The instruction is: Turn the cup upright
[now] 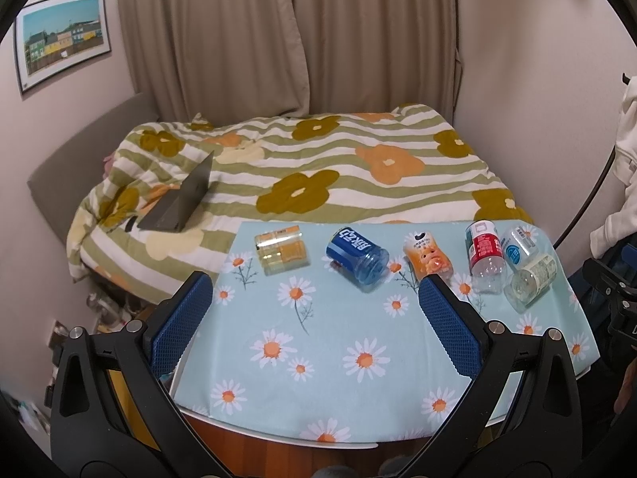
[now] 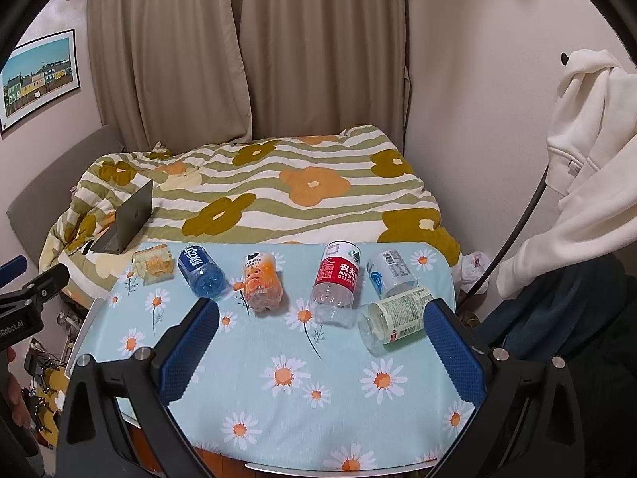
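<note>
Several cut-bottle cups lie on their sides along the far edge of the daisy tablecloth (image 1: 318, 378): a yellow cup (image 1: 282, 254) (image 2: 154, 264), a blue cup (image 1: 357, 255) (image 2: 201, 271), an orange cup (image 1: 428, 261) (image 2: 261, 281), a red-label cup (image 1: 485, 255) (image 2: 335, 285), a blue-white cup (image 1: 519, 246) (image 2: 391, 273) and a pale green-label cup (image 1: 531, 281) (image 2: 396, 318). My left gripper (image 1: 316, 290) is open and empty, above the table's near half. My right gripper (image 2: 321, 318) is open and empty, just short of the red-label cup.
A bed with a flowered quilt (image 1: 318, 167) lies behind the table, with a laptop (image 1: 181, 199) (image 2: 127, 219) on it. A white garment (image 2: 585, 151) hangs at the right. Curtains (image 2: 278, 47) cover the back wall. The table's near edge (image 2: 318, 468) is close.
</note>
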Demonstrator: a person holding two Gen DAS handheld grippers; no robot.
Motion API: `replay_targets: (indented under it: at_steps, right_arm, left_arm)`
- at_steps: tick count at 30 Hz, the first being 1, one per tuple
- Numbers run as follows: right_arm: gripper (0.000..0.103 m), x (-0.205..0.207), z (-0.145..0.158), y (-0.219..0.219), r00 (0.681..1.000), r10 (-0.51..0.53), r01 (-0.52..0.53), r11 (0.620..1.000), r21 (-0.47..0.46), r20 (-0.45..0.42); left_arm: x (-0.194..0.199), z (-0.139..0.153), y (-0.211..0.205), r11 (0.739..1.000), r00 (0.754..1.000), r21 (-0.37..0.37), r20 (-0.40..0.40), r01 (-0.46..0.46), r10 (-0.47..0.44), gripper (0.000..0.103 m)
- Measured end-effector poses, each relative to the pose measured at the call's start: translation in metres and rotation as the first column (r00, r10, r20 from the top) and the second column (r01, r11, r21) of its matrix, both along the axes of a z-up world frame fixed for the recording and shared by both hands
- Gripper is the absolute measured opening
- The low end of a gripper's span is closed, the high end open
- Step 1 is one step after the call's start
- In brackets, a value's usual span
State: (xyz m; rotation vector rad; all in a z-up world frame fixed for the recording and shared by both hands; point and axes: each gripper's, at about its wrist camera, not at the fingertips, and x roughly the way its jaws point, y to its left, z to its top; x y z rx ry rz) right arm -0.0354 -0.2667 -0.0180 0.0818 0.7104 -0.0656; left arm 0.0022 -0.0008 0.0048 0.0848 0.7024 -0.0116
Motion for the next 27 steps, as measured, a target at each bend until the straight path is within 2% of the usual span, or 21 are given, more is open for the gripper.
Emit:
replay_targets:
  at_steps: [27]
  right_arm:
    - [0.103, 0.0039, -0.0024, -0.0022, 1.000, 0.008, -0.008, 1.000, 0.018, -0.010]
  left_arm:
    - [0.0048, 0.0050, -0.0021, 1.000, 1.000, 0.006, -0.002, -0.012, 0.012, 0.103]
